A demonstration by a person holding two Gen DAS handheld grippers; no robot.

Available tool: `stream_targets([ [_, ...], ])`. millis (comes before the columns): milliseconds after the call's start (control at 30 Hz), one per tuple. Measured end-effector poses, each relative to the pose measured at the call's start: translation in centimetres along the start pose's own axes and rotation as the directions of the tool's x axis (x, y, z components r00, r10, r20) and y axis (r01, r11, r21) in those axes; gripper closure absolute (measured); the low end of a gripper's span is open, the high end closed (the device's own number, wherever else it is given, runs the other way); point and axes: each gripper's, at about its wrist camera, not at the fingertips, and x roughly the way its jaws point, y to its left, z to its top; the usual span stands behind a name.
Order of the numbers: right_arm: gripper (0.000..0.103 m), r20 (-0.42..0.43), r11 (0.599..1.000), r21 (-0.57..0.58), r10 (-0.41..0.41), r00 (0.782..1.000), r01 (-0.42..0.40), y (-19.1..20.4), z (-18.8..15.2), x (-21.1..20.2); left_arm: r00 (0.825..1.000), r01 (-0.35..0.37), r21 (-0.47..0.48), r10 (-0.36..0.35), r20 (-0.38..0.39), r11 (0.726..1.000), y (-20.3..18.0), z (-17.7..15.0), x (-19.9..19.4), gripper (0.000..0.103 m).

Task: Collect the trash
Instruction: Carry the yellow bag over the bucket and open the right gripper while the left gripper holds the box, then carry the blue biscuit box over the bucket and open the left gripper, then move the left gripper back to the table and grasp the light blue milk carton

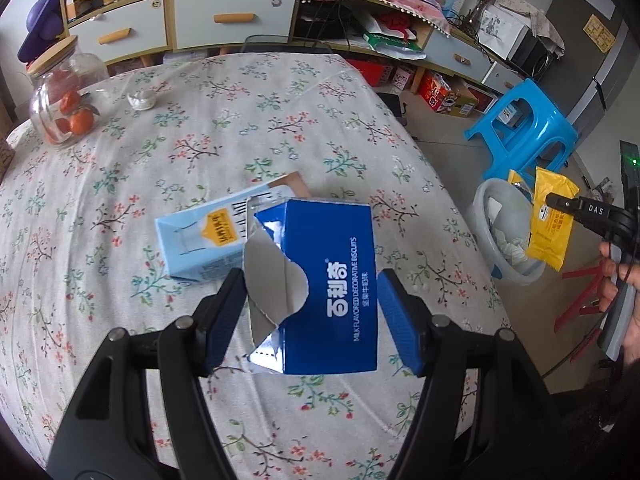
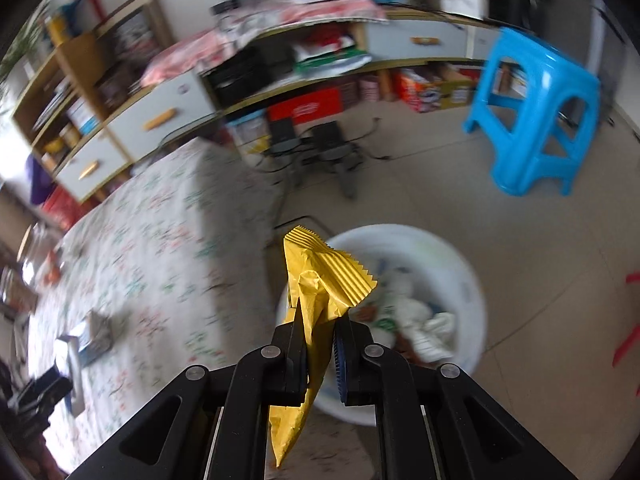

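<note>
In the left wrist view, the left gripper [image 1: 312, 312] is clamped on the blue biscuit box [image 1: 328, 284] at frame centre, above the floral table [image 1: 120, 320]. In the right wrist view, the right gripper [image 2: 320, 344] pinches the yellow wrapper [image 2: 316, 300] at centre, over the white bin [image 2: 460, 264]; best let go only once squarely above its mouth.

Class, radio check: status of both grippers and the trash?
Left gripper holding blue biscuit box. Right gripper shut on yellow wrapper, over white bin. Nothing blocking.

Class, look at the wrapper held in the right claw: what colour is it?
Yellow. The wrapper shows best in the right wrist view.
</note>
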Motion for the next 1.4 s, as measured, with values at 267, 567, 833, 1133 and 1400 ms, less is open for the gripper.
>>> stream_targets([
  [267,0.07,-0.066,0.995,0.068,-0.067,0.996,0.071,-4.3,0.0,1.6,1.0,0.011,0.047,-0.01,-0.023,0.999,-3.5,0.7,1.8,0.035],
  [567,0.038,-0.023,0.99,0.133,-0.032,0.999,0.035,-8.7,-0.8,-1.5,0.996,0.066,0.159,-0.057,-0.064,0.985,-11.2,1.9,5.0,0.035],
  [833,0.035,-0.011,0.984,0.166,-0.058,0.998,0.059,-12.0,-2.1,-3.3,0.989,0.135,0.256,-0.115,-0.092,0.957,-19.4,3.0,7.9,0.035],
  [1133,0.034,0.008,0.977,0.207,-0.062,0.998,0.059,-14.2,-2.8,-4.6,0.971,0.24,0.301,-0.231,-0.065,0.923,-24.1,4.5,9.9,0.028],
  [1400,0.034,0.017,0.98,0.197,-0.038,0.999,0.034,-13.4,-2.9,-4.8,0.986,0.165,0.281,-0.164,-0.029,0.945,-23.0,4.8,9.5,0.011],
])
